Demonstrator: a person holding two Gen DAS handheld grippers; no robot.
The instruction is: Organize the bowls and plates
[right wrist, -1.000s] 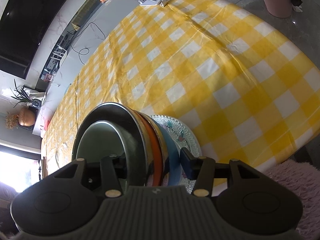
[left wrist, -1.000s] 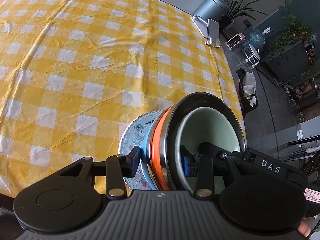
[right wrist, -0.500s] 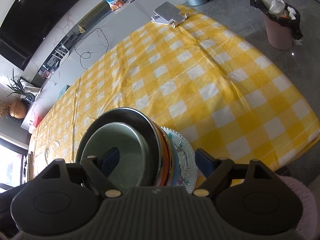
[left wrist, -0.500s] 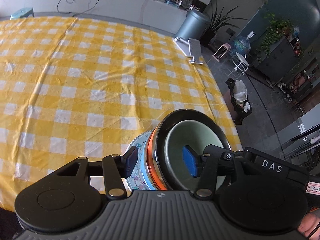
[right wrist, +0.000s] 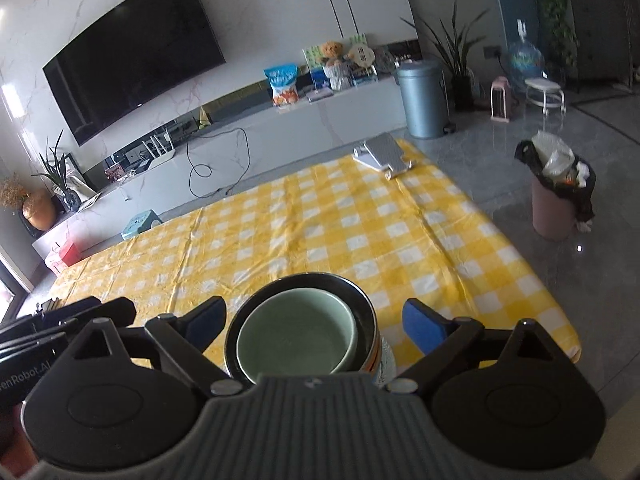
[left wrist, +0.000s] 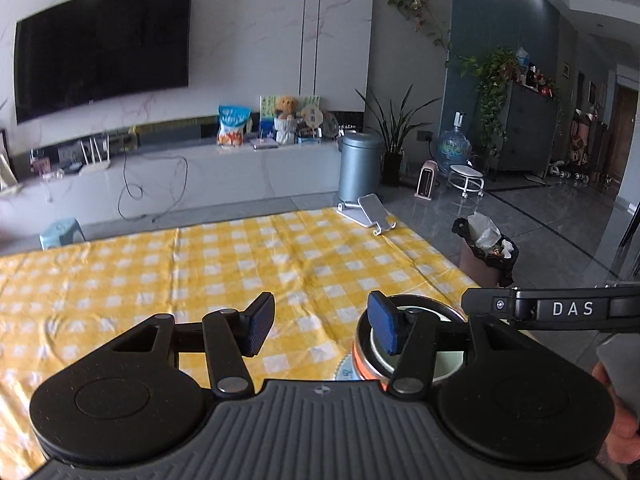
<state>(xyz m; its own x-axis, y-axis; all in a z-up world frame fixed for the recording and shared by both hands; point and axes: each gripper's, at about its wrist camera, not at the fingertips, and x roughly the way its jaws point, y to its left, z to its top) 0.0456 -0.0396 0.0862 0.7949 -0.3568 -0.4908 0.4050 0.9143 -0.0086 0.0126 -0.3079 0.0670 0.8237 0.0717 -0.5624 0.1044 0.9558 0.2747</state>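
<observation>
right wrist: green bowl [right wrist: 296, 334] inside steel bowl [right wrist: 362, 300]

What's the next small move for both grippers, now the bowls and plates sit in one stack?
Probably just back both away. The pale green bowl sits nested in the steel bowl atop the plates, near the edge of the yellow checked tablecloth. The left gripper and right gripper are open, holding nothing, so the stack looks finished.

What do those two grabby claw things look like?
Both are black plastic. The left hand-held gripper and the right hand-held gripper each have two round discs, a ribbed grey middle, silver rivets and blue rubber fingertips. White letters "DAS" mark one.
</observation>
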